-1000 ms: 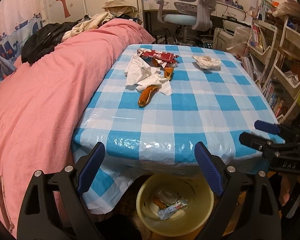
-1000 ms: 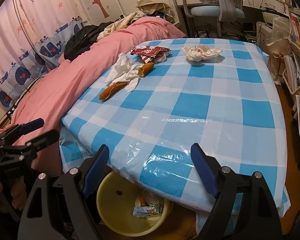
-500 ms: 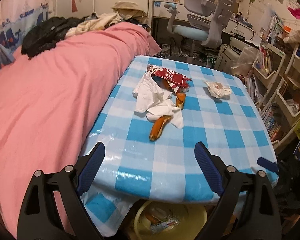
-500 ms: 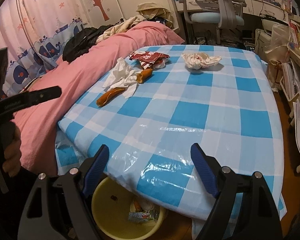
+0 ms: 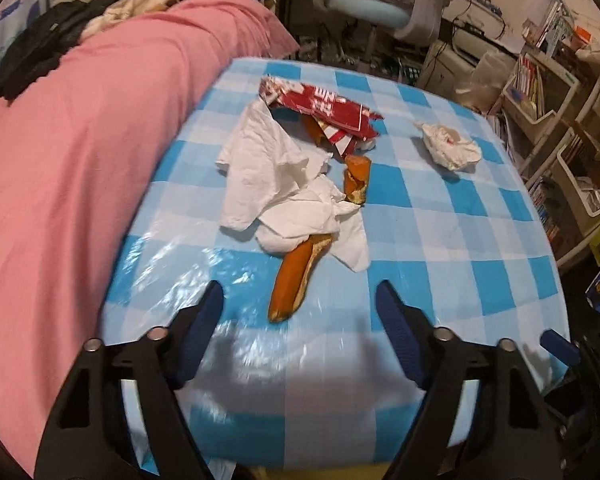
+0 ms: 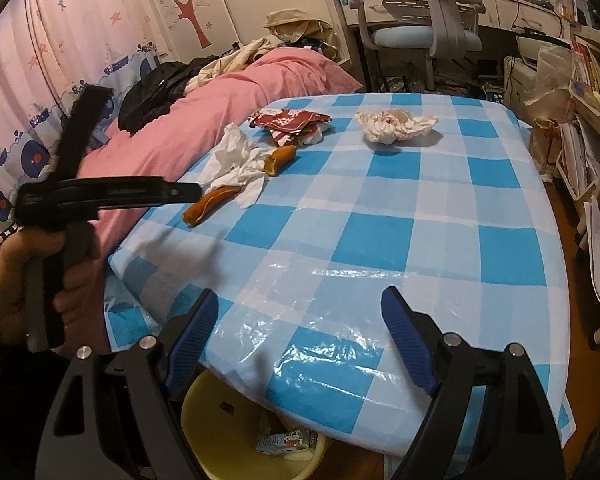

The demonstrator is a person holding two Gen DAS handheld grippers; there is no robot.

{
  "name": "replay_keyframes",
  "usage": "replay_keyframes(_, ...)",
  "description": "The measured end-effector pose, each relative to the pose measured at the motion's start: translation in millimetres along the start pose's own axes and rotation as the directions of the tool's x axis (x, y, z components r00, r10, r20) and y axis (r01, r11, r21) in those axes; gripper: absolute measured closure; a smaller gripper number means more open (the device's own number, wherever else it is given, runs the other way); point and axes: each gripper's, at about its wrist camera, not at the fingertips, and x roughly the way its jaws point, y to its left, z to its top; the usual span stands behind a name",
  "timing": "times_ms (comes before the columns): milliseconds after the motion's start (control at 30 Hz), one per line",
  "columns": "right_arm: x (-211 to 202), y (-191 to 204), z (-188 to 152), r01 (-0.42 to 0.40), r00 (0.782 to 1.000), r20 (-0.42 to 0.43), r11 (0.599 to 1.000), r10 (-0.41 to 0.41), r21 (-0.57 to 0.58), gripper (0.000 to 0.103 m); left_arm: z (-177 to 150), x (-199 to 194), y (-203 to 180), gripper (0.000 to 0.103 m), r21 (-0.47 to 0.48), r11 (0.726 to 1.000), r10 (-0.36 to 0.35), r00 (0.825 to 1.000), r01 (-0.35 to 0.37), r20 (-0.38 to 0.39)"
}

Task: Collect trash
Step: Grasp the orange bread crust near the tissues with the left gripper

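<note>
**Nearly over the peel: the left gripper lines up with the closest scrap**

Directly ahead of the left gripper, between its blue-padded fingers in the wrist view, the long orange curved peel strip is seen lying on the blue-and-white checked plastic tablecloth. Its long axis runs almost straight away from the gripper, the near tip towards the jaws and the far end tucked under the crumpled white tissue sheets. The jaws have just been closing partway; they stand apart, with nothing pressed between the pads, and the peel is judged not yet touched.

The right gripper is held wide apart and empty at the near table edge, well apart from the peel, so the left hand is clearly the nearer. A grip across the peel's narrow width is judged to suit the present approach. The yellow round plastic bin is seen below the table edge, some wrappers already inside. A torn red-and-white printed wrapper and a balled white stained paper wad lie farther back.
</note>
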Motion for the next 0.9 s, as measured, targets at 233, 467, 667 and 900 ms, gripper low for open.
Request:
replay_keyframes(233,4.9,-2.6,2.8,-0.001,1.0,-0.005,1.0,0.001,0.016,0.023,10.7,35.2,-8.5,0.076,0.052,0.998,-0.028,0.996,0.032,-0.081)
replay_keyframes(467,12.7,-1.1,5.7,-0.006,1.0,-0.01,1.0,0.006,0.021,0.023,14.3,10.8,-2.5,0.087,0.066,0.995,-0.066,0.994,0.071,-0.085)
replay_keyframes(667,25.0,9.6,14.8,-0.017,1.0,-0.02,1.0,0.017,0.001,0.023,11.5,-29.4,17.2,0.087,0.066,0.993,-0.097,0.995,0.099,-0.039)
replay_keyframes(900,61.1,43.7,51.2,-0.071,0.997,-0.024,0.996,0.07,-0.047,0.023,25.2,-51.7,58.7,0.086,-0.118,0.988,-0.091,0.993,0.1,0.077)
